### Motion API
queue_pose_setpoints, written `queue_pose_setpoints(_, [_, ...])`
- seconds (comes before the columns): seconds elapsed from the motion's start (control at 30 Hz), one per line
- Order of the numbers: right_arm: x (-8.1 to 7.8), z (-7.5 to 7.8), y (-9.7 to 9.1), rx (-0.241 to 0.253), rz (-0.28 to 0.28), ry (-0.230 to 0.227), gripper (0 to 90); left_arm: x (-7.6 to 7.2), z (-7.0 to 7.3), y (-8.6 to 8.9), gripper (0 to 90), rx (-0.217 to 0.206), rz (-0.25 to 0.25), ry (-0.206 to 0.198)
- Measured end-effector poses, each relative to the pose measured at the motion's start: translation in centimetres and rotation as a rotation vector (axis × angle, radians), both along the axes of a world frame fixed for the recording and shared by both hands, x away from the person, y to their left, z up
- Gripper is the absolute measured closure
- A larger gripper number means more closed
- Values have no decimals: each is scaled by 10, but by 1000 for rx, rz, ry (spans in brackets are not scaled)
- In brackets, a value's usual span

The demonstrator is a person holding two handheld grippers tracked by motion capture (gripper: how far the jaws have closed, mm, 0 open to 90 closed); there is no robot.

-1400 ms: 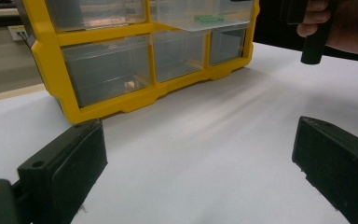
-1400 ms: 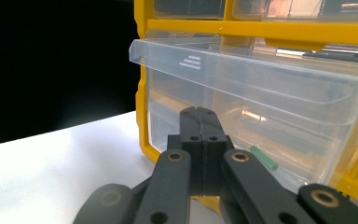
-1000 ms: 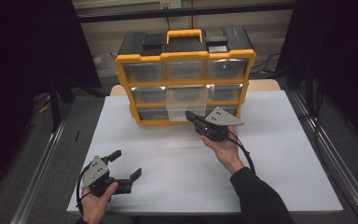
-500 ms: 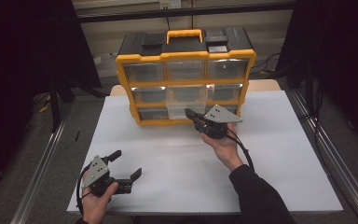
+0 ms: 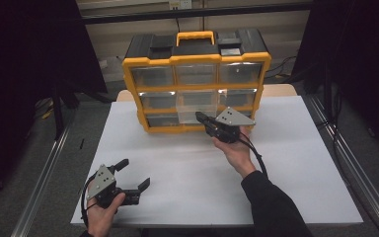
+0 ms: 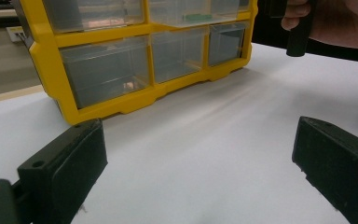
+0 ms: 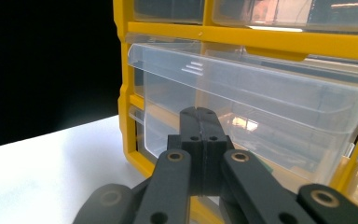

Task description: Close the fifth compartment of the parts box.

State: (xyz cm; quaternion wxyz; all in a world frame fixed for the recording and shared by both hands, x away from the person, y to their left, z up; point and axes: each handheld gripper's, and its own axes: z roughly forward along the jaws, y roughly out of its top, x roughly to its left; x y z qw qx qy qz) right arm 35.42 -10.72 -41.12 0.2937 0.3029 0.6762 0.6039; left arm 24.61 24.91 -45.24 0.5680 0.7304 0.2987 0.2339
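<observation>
At the lower left of the high view, the left gripper (image 5: 130, 176) rests on the white table (image 5: 296, 163), jaws spread and empty. Farther up, at centre, the right gripper (image 5: 201, 117), clenched on nothing, sits against the pulled-out clear drawer (image 5: 196, 106) in the yellow organizer (image 5: 197, 61).

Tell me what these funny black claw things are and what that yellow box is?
A person sits at a white table and holds a grabbing tool in each hand. One picture looks down from above; the other two come from small cameras riding on each tool. The left gripper rests low near the table with its jaws wide open and holds nothing. The right gripper has its jaws shut, right at a clear drawer that sticks out from the yellow drawer box.
</observation>
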Motion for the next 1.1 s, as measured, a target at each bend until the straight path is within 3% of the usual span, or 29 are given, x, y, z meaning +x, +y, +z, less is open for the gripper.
queue_pose_setpoints(1.1, [16, 4, 1, -17, -36, -1, 900, 0, 0, 1, 29, 6, -4, -3])
